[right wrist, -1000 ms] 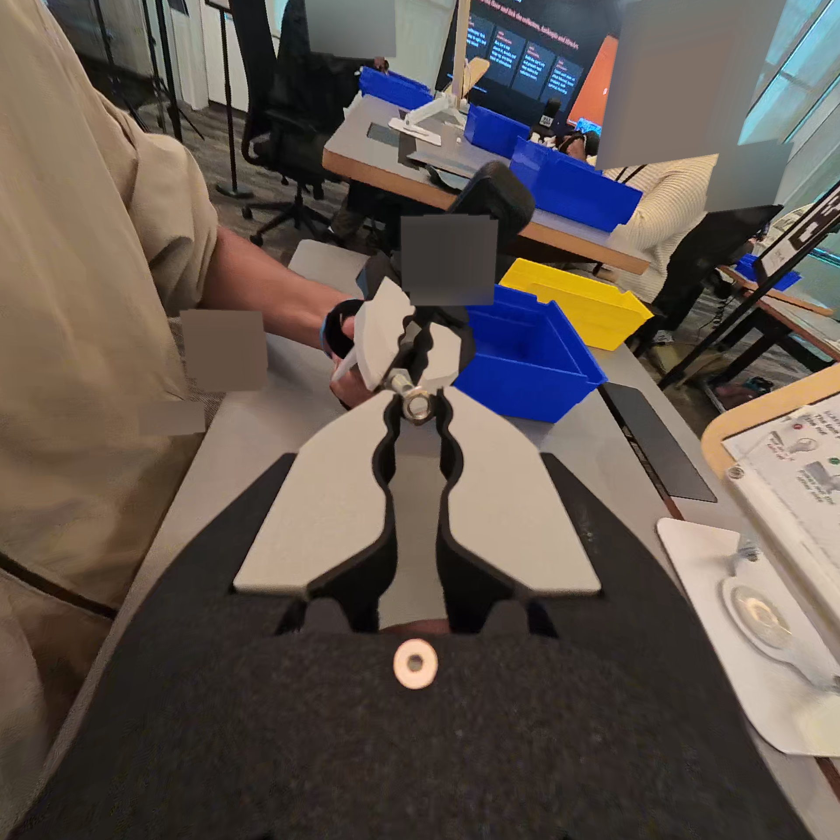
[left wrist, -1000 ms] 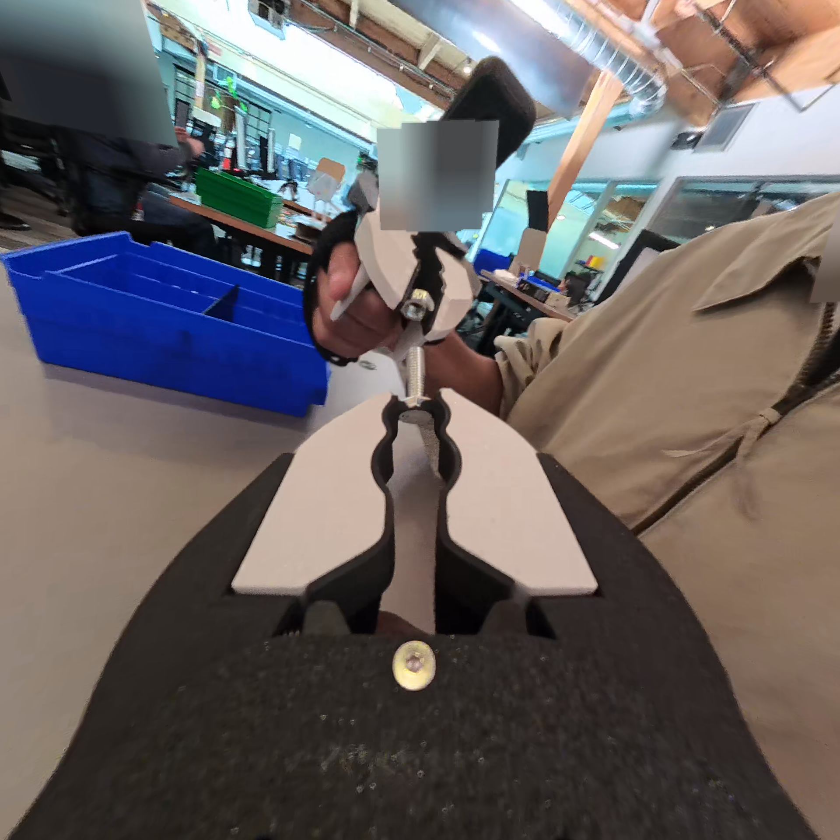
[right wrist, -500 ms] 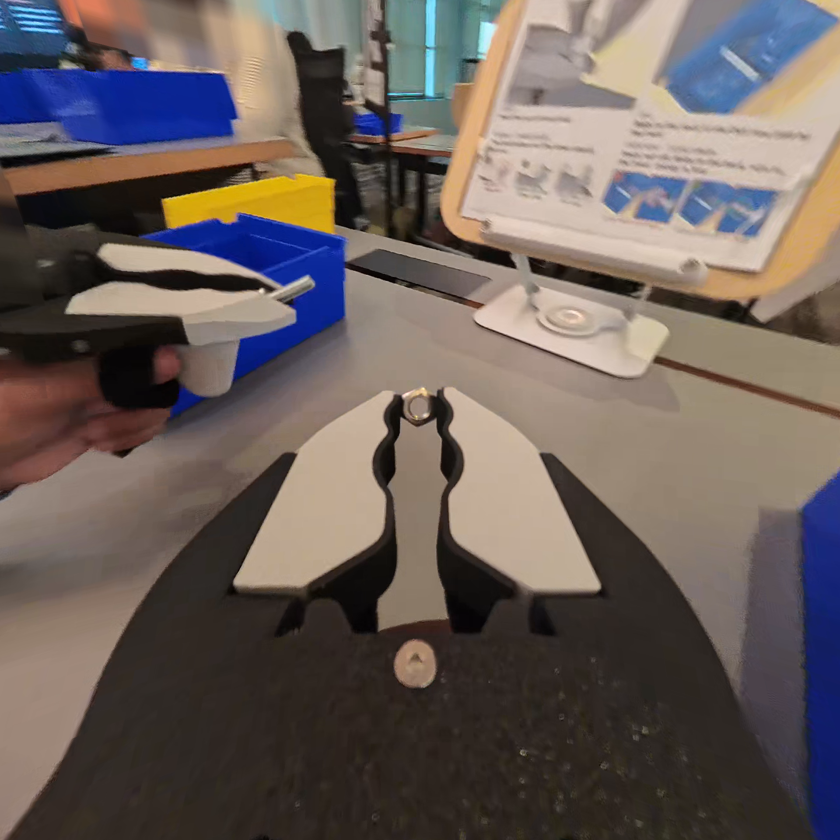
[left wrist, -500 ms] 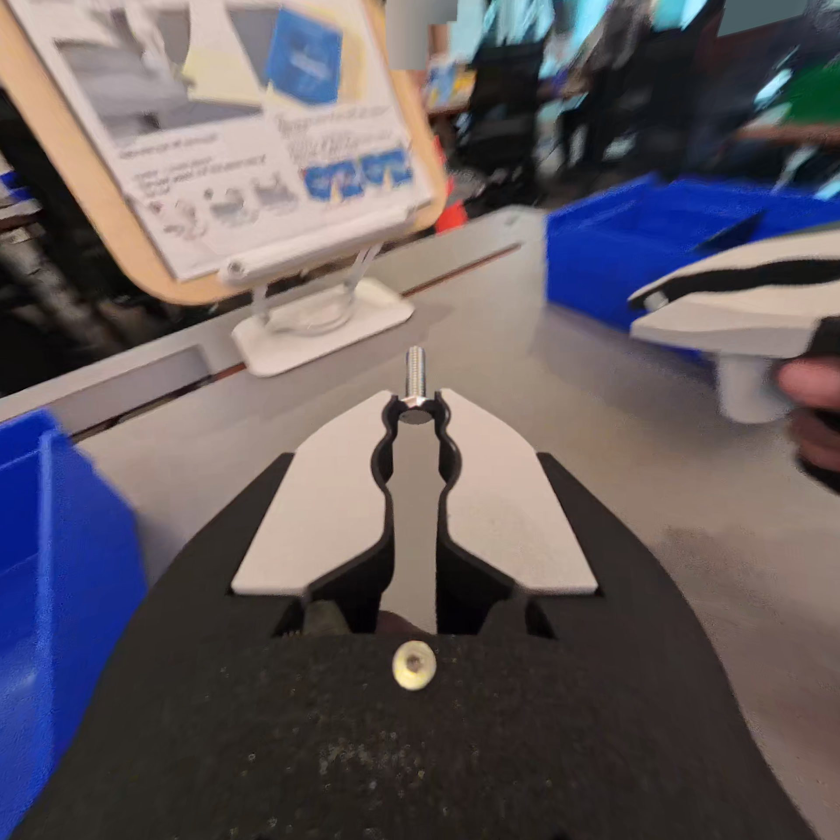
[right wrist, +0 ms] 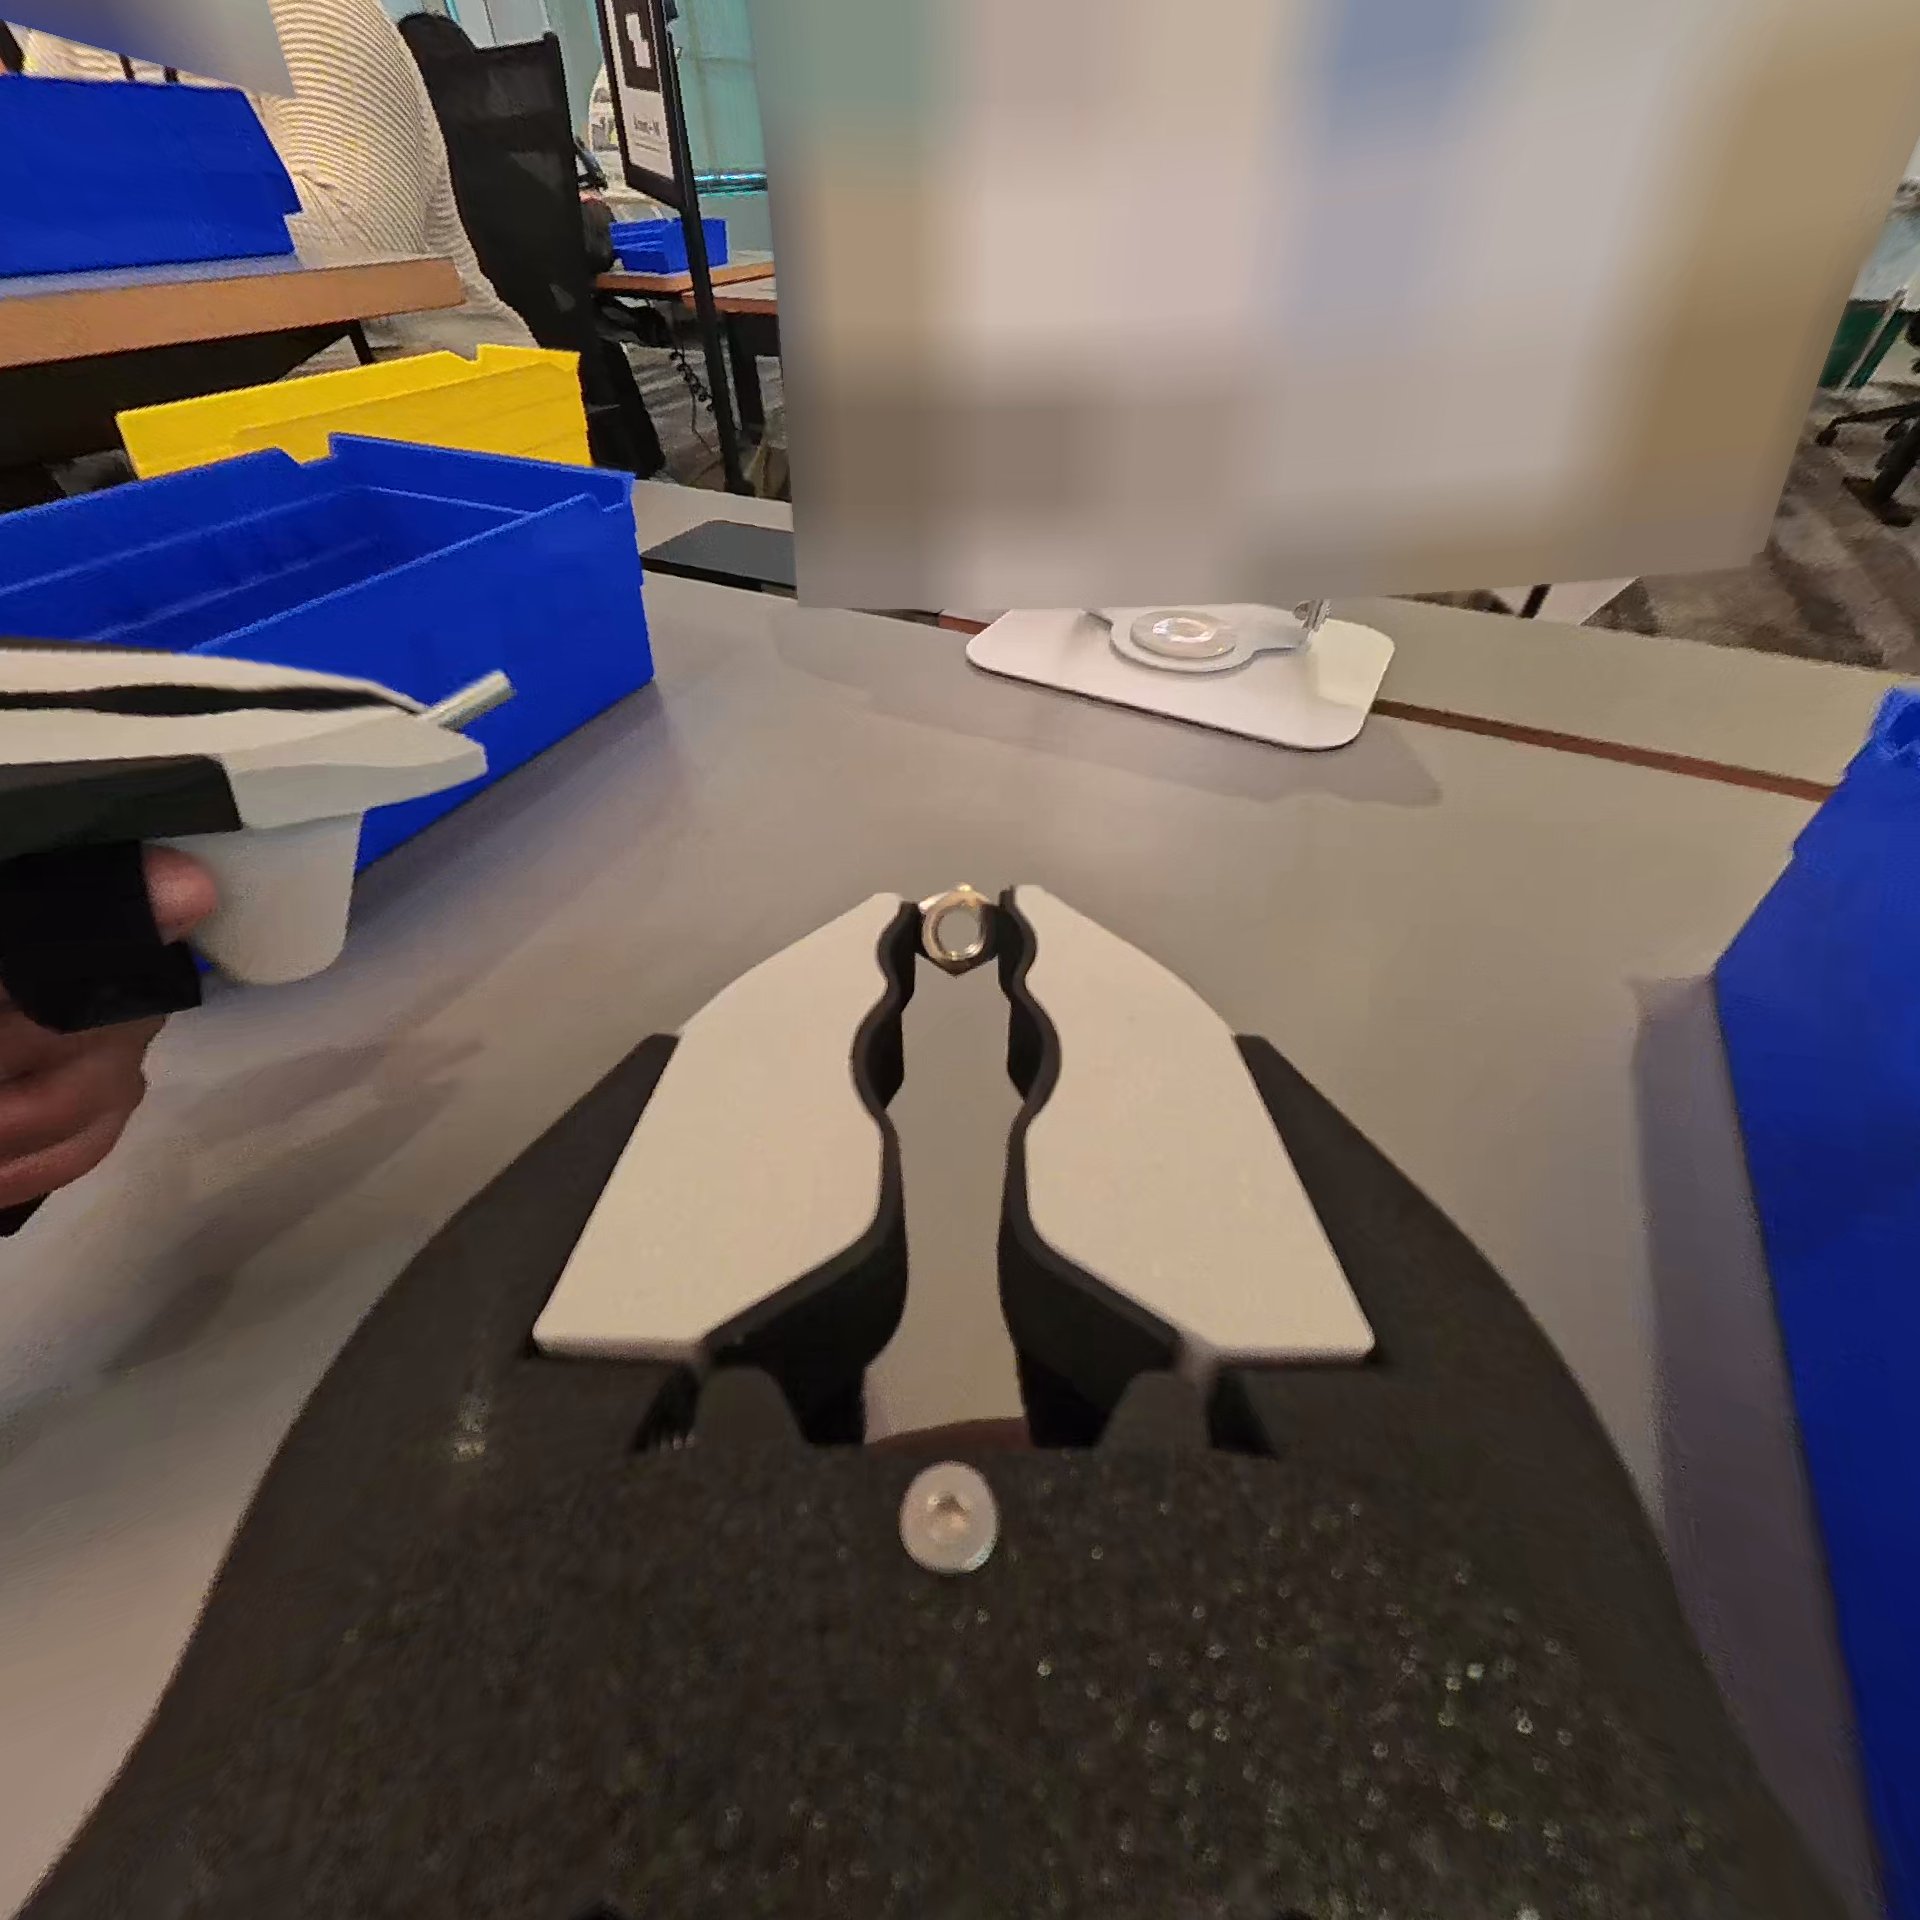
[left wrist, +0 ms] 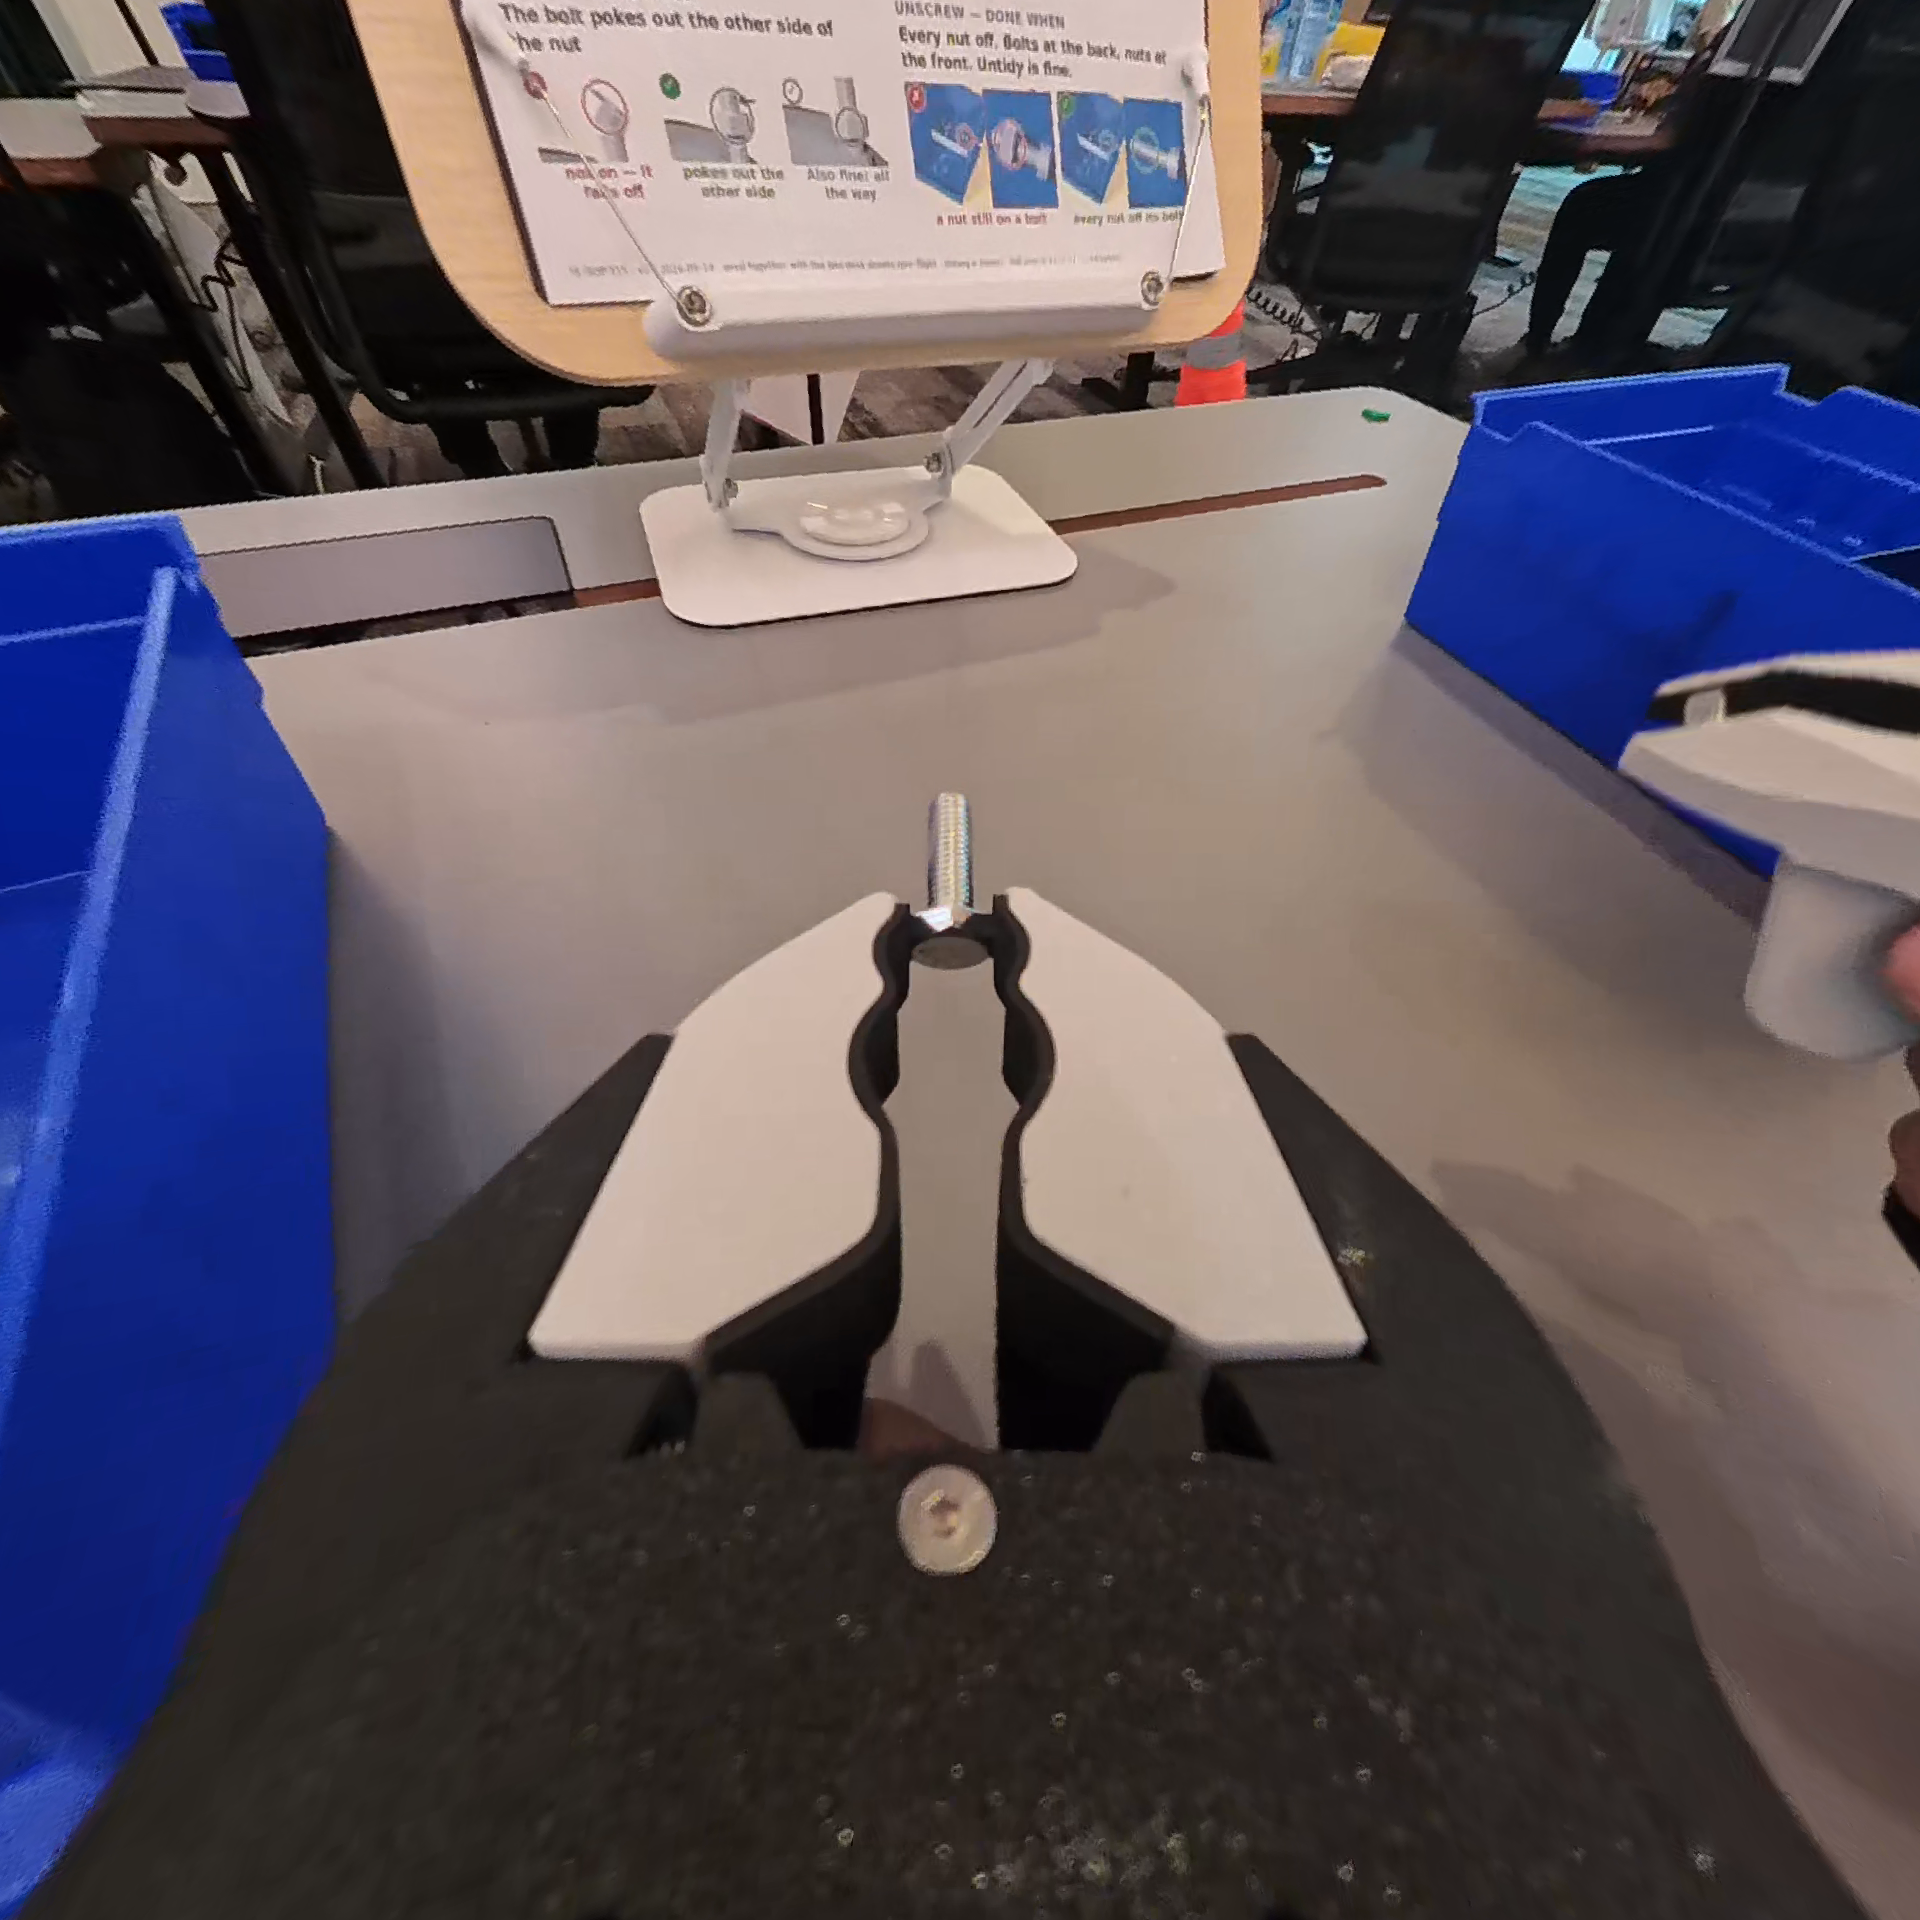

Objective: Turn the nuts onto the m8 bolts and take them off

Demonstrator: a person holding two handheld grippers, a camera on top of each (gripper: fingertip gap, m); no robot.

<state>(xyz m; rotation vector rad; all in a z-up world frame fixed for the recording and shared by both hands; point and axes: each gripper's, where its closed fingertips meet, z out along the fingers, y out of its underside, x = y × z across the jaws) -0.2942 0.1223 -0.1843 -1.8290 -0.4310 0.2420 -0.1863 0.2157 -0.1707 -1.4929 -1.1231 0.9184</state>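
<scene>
In the left wrist view, our left gripper is clenched on the head of the bolt, whose threaded shank points straight ahead at the document stand across the grey table. A second ago that shank ran into a nut held by the other tool, in front of a tan jacket; now the shank is bare and the camera has swung round to face the stand. To the right of the stand, nearer us, the right gripper shows at the frame edge, well apart from the bolt. A blue bin sits right of the stand, another blue bin left of it.

In the right wrist view, our right gripper grasps the nut at its tips, the hole facing us and empty. Left of the stand, the left gripper holds the bolt level before the divided bin, with a yellow bin behind.

We judge the nut has just come fully off, so this pair is unscrewed; what remains is dropping each part into a bin.
</scene>
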